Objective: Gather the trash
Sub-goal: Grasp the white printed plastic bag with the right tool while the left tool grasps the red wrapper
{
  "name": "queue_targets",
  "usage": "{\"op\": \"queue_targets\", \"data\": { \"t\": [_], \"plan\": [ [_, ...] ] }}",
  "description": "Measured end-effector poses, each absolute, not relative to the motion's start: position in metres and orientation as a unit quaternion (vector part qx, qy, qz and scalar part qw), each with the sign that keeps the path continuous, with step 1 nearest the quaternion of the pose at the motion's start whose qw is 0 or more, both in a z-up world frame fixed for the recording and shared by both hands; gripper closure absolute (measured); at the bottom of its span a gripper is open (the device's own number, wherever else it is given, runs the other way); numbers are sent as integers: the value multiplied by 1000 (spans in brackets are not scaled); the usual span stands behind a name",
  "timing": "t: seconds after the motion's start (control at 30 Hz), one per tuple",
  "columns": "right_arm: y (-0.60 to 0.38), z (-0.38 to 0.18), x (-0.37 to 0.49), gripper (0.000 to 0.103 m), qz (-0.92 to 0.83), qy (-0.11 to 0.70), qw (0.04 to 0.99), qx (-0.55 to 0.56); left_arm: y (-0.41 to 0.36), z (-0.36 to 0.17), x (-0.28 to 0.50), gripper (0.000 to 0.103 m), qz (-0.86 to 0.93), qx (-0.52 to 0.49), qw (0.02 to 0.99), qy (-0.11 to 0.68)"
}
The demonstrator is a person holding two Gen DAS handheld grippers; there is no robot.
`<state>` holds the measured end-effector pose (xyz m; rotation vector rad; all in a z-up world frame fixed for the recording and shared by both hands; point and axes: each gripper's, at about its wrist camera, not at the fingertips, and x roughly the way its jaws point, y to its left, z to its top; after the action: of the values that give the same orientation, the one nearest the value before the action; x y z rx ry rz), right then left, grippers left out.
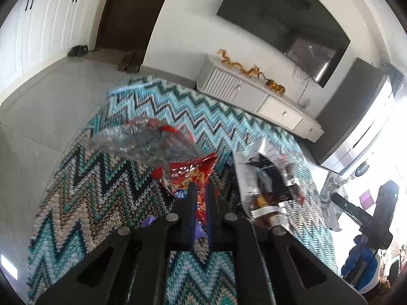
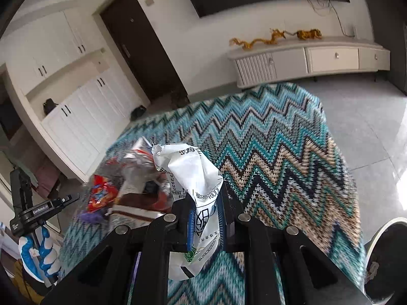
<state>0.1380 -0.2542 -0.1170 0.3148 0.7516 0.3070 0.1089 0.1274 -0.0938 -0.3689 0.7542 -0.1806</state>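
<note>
Trash was being gathered: a red snack bag (image 1: 195, 175) was pinched in the left gripper (image 1: 201, 190), a white wrapper (image 2: 195, 175) in the right gripper (image 2: 206, 211), above the zigzag rug (image 2: 279, 139); a bin was judged needed next.

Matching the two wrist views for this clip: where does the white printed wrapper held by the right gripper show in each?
Left wrist: white printed wrapper right of centre, above the zigzag rug.
Right wrist: lower centre, clamped in the right gripper.
Shared landmark: the gold dragon ornament on the low white cabinet.
</note>
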Motion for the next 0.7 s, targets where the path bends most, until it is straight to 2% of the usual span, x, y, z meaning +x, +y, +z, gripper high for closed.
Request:
{"op": "queue_targets", "data": {
  "t": [0.3, 0.33, 0.43, 0.7],
  "plan": [
    [-282, -91, 93, 88, 142, 325, 918, 178, 121, -76, 93, 95, -87, -154, 918, 354],
    [-285, -91, 90, 88, 140, 325, 918, 180, 118, -79, 96, 91, -88, -154, 916, 359],
    [-293, -93, 84, 88, 133, 327, 917, 185, 114, -89, 103, 50, -81, -153, 914, 366],
    [-314, -109, 79, 88, 112, 335, 913, 203, 103, -119, 136, 50, -61, -129, 908, 393]
  ]
}}
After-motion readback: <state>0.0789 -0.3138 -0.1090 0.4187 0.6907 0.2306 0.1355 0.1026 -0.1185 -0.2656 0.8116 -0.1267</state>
